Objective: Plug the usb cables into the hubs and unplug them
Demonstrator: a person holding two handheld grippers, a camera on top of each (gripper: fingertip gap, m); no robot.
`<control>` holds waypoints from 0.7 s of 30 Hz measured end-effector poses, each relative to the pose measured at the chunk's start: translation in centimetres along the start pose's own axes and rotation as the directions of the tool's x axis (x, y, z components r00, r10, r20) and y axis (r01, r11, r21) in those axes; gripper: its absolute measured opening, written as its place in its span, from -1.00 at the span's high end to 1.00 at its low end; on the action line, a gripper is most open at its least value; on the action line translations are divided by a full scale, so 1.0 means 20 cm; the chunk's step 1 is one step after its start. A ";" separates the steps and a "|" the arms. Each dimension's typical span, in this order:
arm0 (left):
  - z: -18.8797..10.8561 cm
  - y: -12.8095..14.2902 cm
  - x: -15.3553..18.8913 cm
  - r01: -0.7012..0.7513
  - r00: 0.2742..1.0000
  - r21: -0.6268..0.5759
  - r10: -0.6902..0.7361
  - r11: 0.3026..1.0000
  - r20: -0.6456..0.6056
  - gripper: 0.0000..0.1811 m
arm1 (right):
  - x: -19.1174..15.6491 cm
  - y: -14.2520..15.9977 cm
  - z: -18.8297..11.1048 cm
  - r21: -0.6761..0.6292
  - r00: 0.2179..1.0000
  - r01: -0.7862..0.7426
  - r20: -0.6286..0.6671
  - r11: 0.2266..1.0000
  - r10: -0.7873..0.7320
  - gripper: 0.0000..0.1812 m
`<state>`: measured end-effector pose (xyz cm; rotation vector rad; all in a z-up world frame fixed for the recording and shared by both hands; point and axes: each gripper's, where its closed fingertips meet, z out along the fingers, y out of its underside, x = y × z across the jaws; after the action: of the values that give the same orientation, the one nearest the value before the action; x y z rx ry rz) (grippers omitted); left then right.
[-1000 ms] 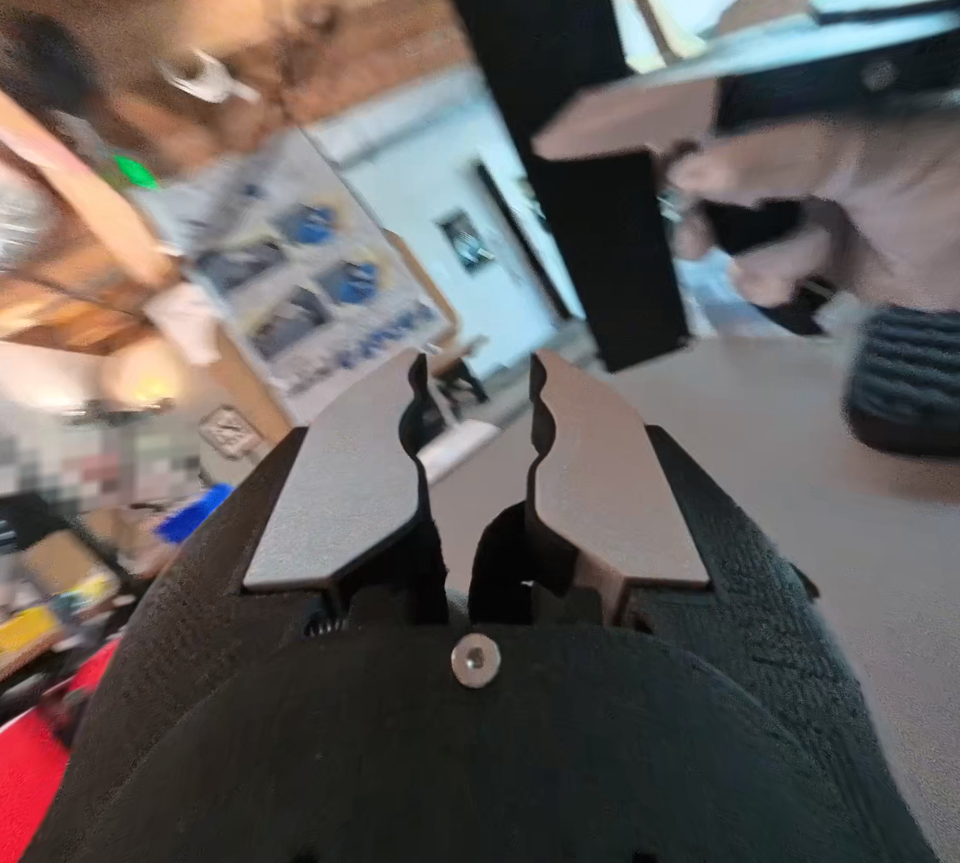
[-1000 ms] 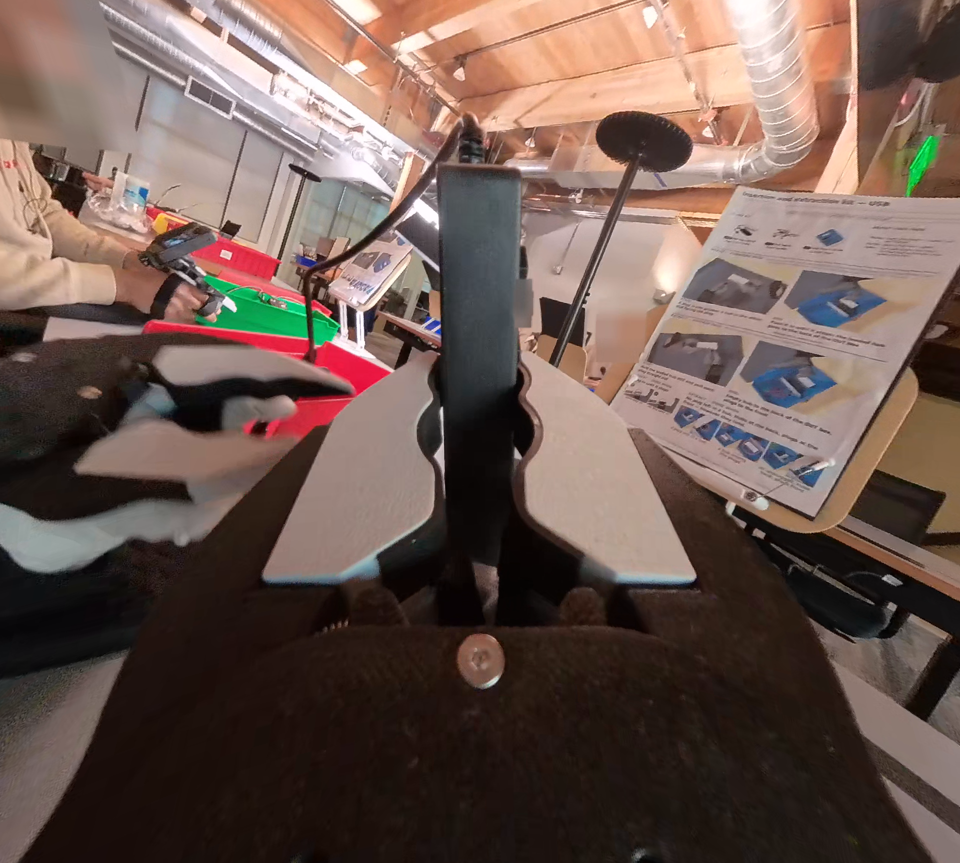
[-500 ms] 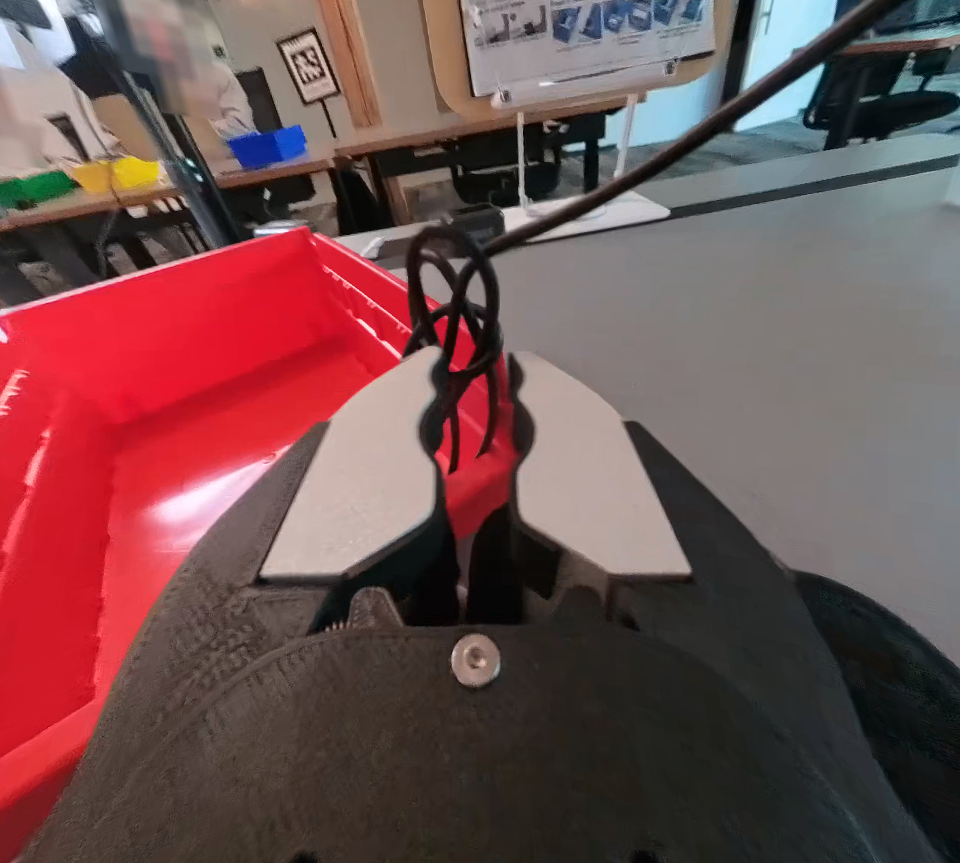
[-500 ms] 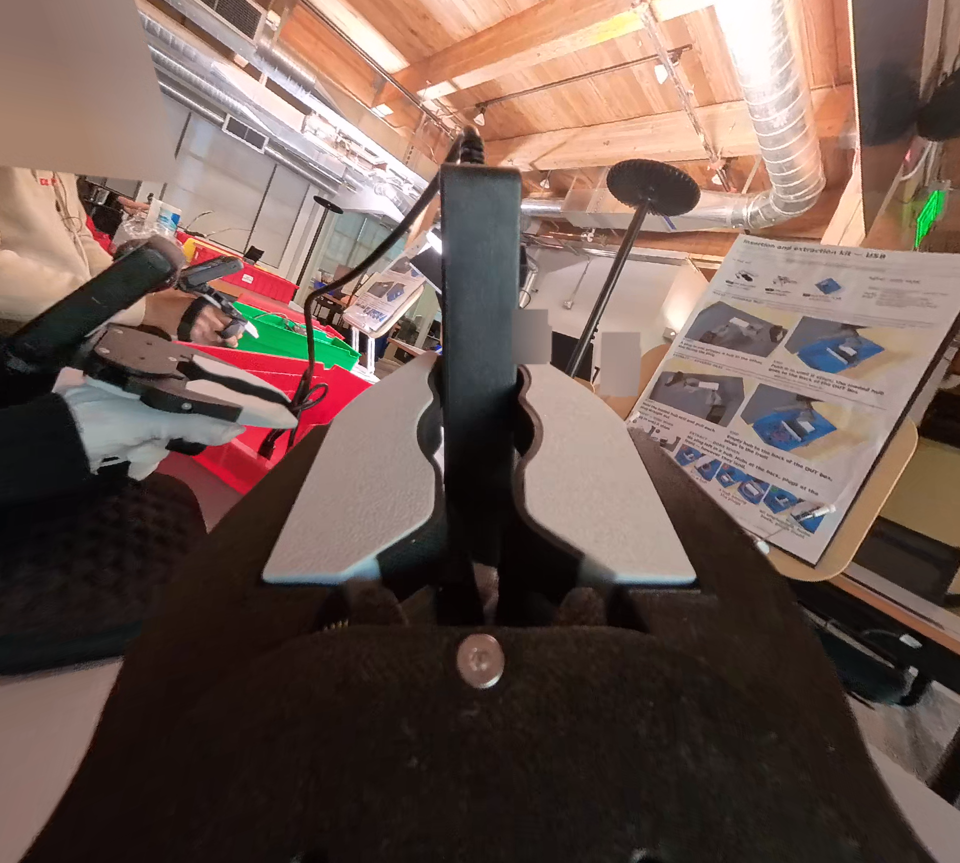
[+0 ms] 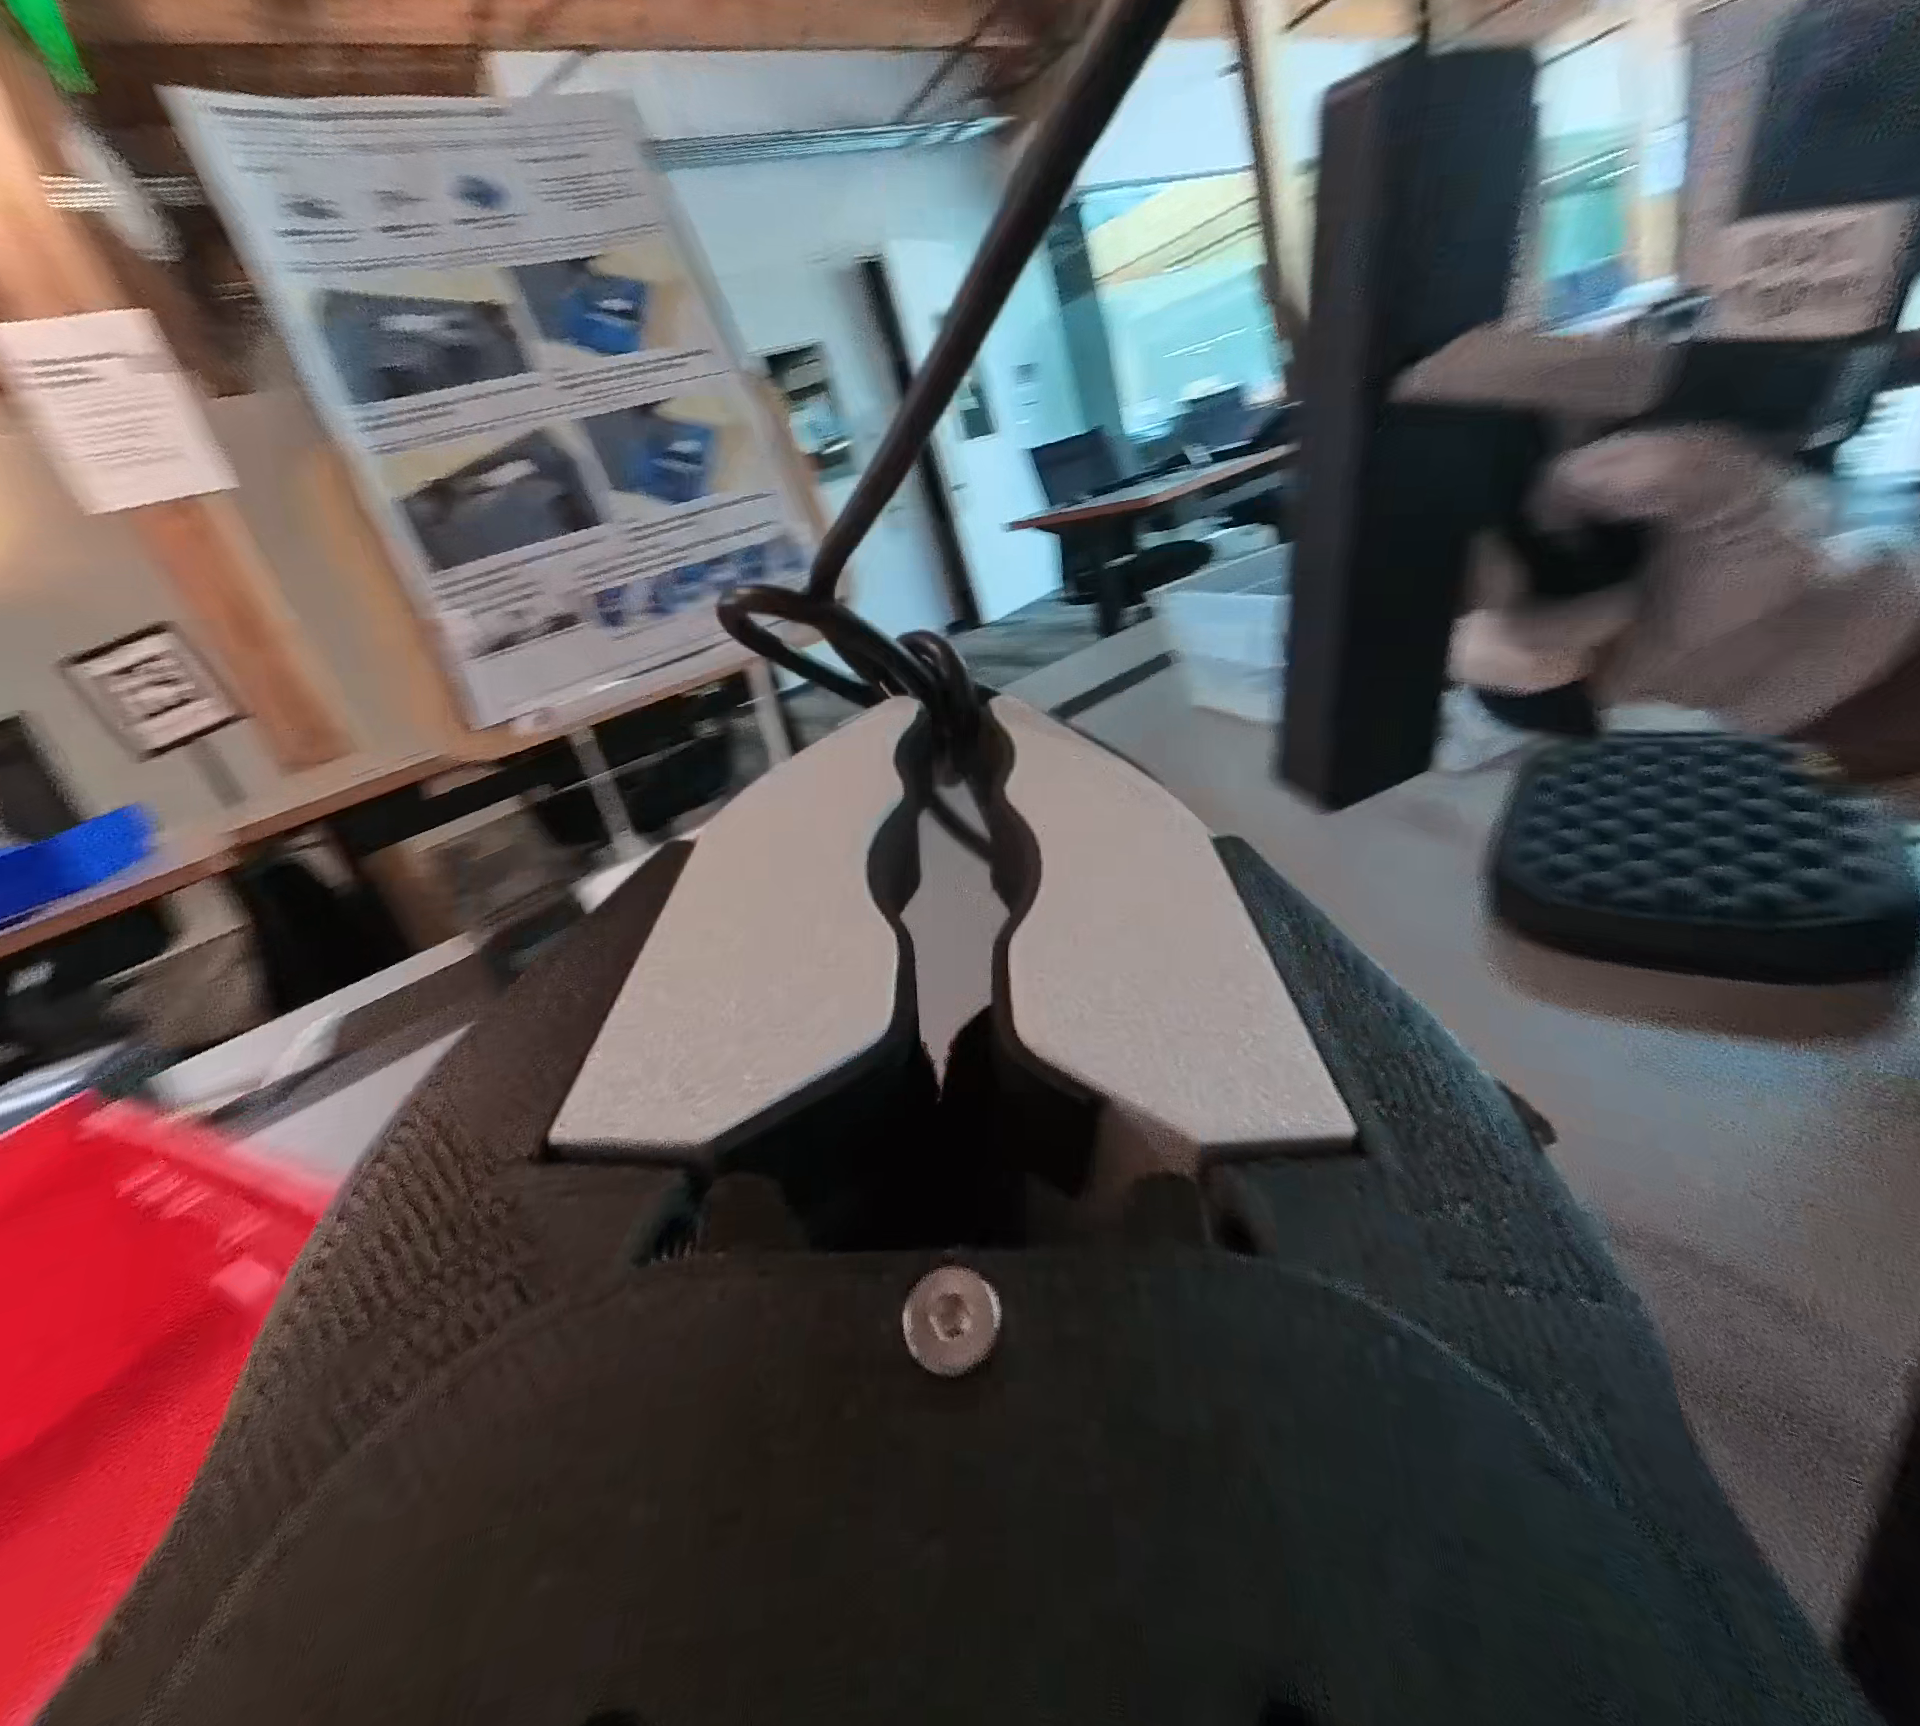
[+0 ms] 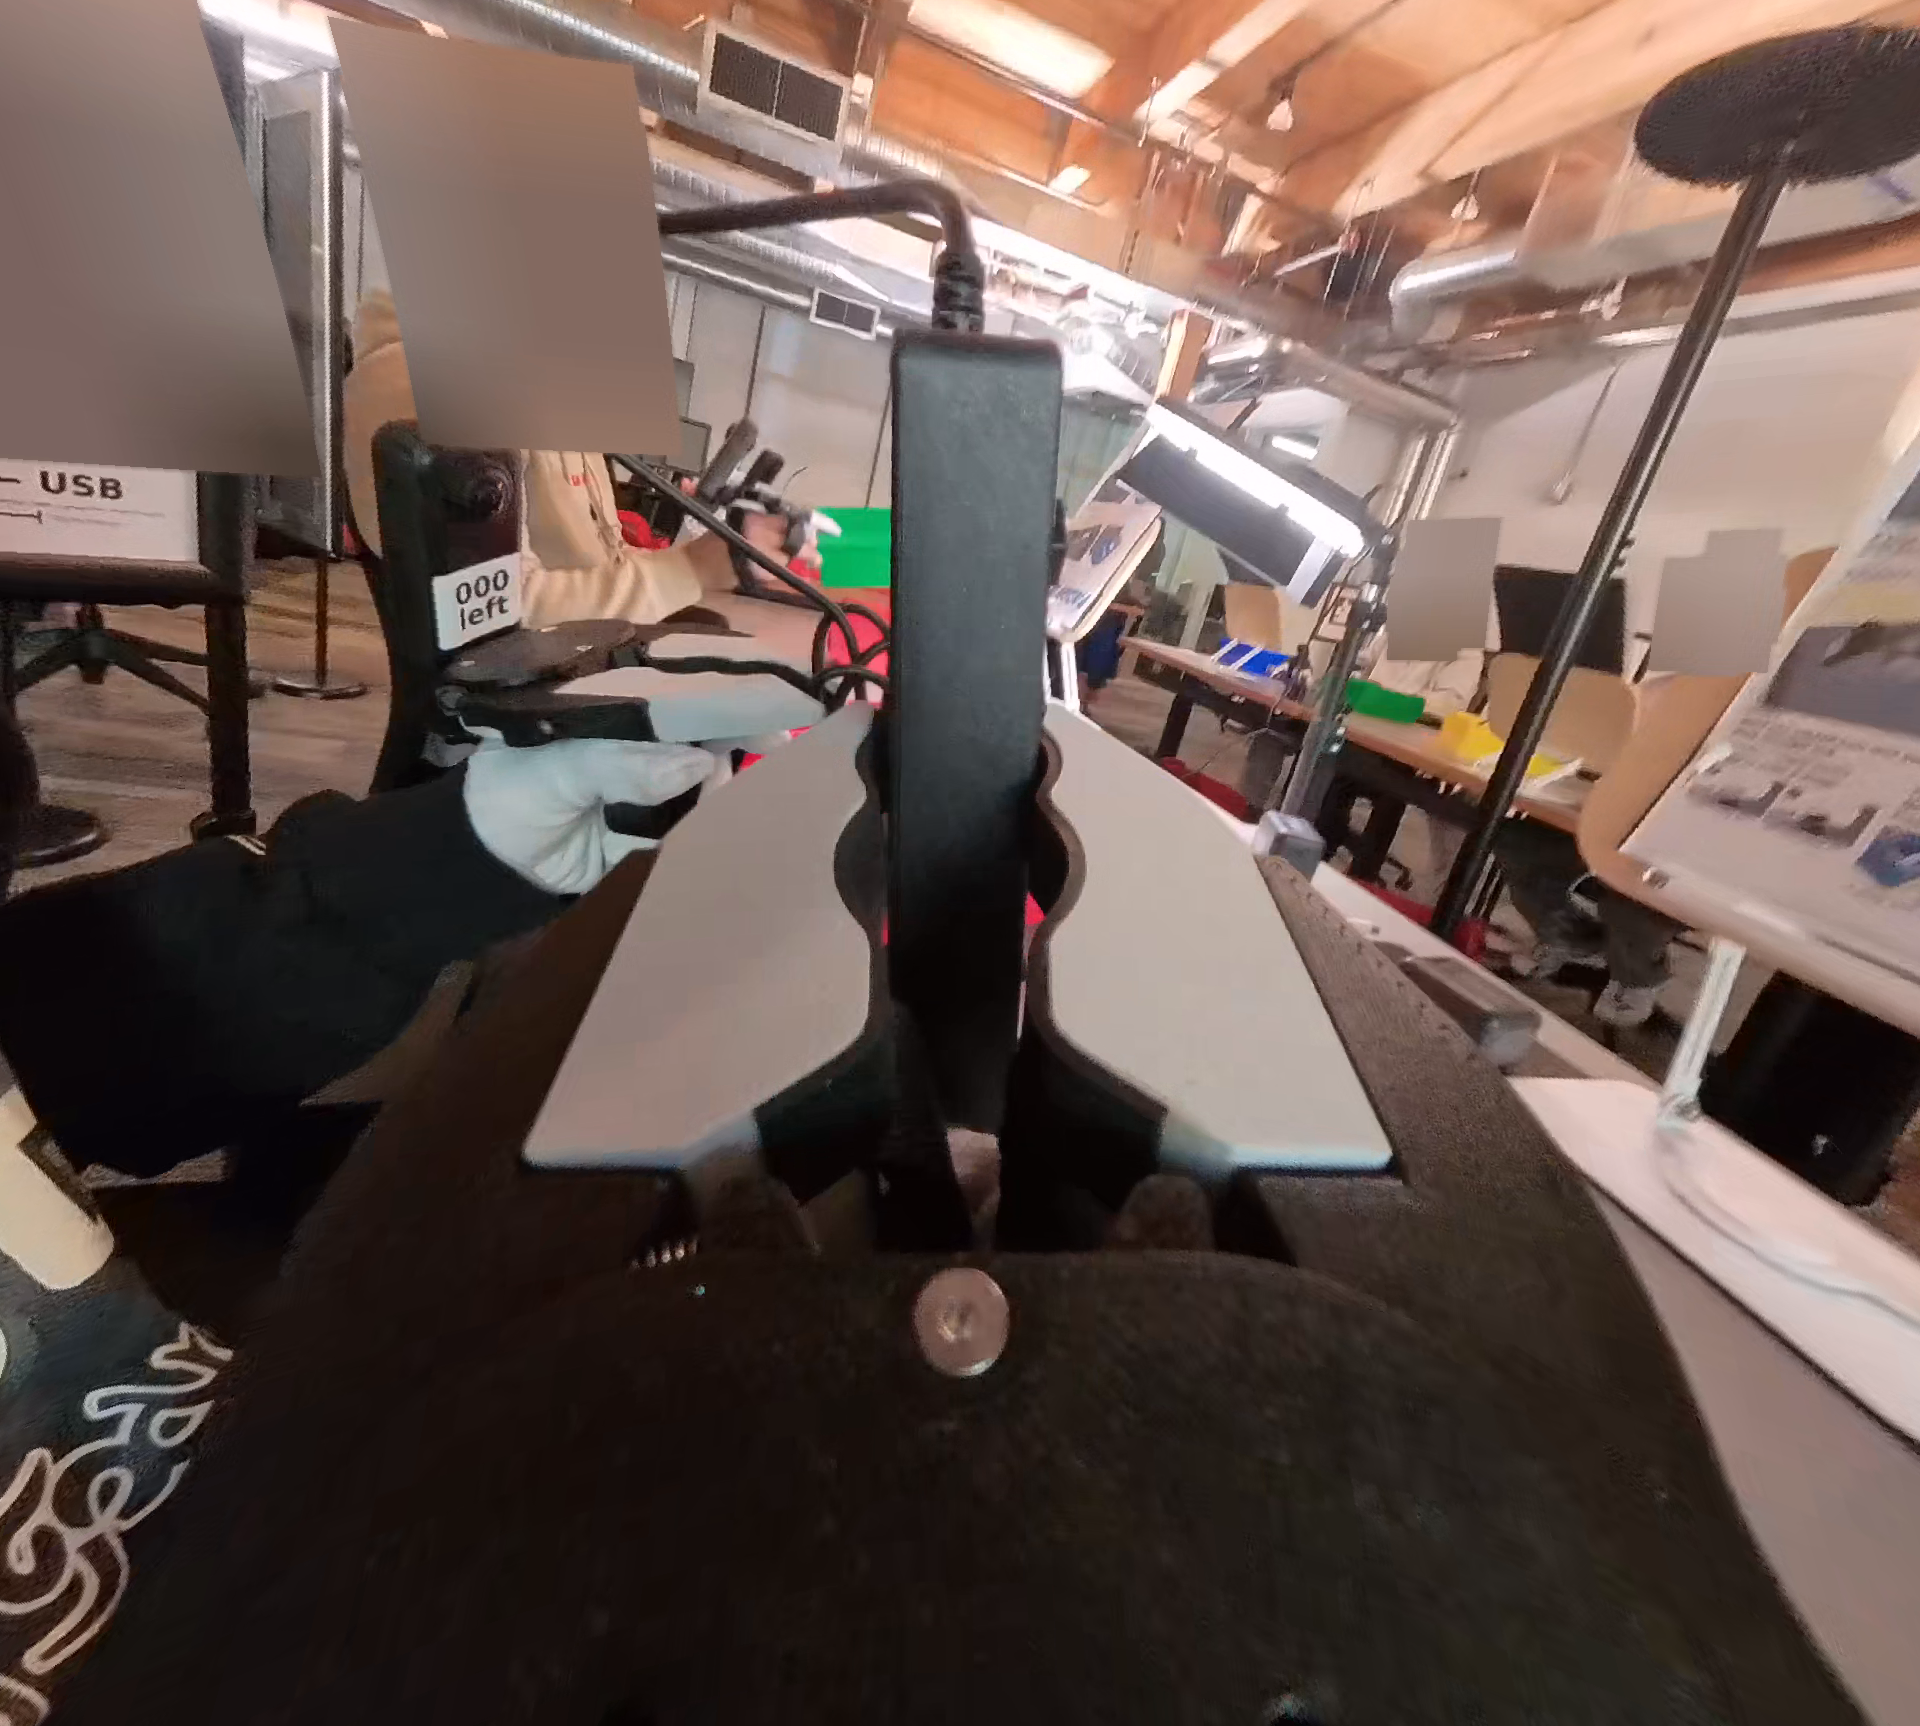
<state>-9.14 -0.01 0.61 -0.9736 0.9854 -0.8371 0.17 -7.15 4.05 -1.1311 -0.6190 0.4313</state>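
Observation:
My right gripper (image 6: 961, 731) is shut on a long black USB hub (image 6: 971, 637) and holds it upright. The hub's own black cable (image 6: 831, 206) leaves its top end and runs left. My left gripper (image 5: 951, 715) is shut on a coiled bundle of that thin black cable (image 5: 925, 674), which stretches taut up to the right. In the left wrist view the hub (image 5: 1392, 429) stands blurred at the right. In the right wrist view the left gripper's fingers (image 6: 727, 705) lie just left of the hub, held by a white-gloved hand (image 6: 561, 803).
A red bin (image 5: 104, 1313) is at the lower left. A black dimpled mat (image 5: 1704, 845) lies on the grey table (image 5: 1558, 1157). An instruction poster on a stand (image 5: 499, 388) is behind. A black pole with a disc top (image 6: 1787, 118) stands at the right. One gripper's finger ends stand about 12 cm off the other's.
My left gripper was open and empty, closed on the coiled cable over the red bin, and has lifted it up beside the hub. The right gripper kept hold of the hub and turned left.

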 end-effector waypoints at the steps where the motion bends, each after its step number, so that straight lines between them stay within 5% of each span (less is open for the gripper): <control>1: 0.04 -0.01 0.08 0.015 0.998 0.018 -0.013 1.000 -0.066 0.92 | -0.01 0.03 0.01 -0.012 1.000 -0.011 0.001 1.000 0.011 0.74; 6: 0.15 -0.01 0.33 0.061 0.971 0.029 -0.052 0.998 -0.235 0.92 | -0.05 0.17 0.08 -0.108 1.000 0.026 -0.002 0.994 -0.026 0.73; 15: 0.16 -0.01 0.35 -0.031 0.984 0.016 0.033 0.999 -0.177 0.91 | -0.10 0.27 0.11 -0.208 0.996 -0.083 0.025 0.975 0.090 0.64; 21: 0.16 0.03 0.32 -0.013 0.989 -0.010 0.011 1.000 -0.148 0.93 | -0.09 0.29 0.12 -0.270 0.999 -0.002 -0.037 0.963 -0.009 0.67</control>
<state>-3.88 -4.73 -1.03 -0.9237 1.1226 -0.9046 -2.88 -4.38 -1.16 -1.3944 -0.6597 0.3271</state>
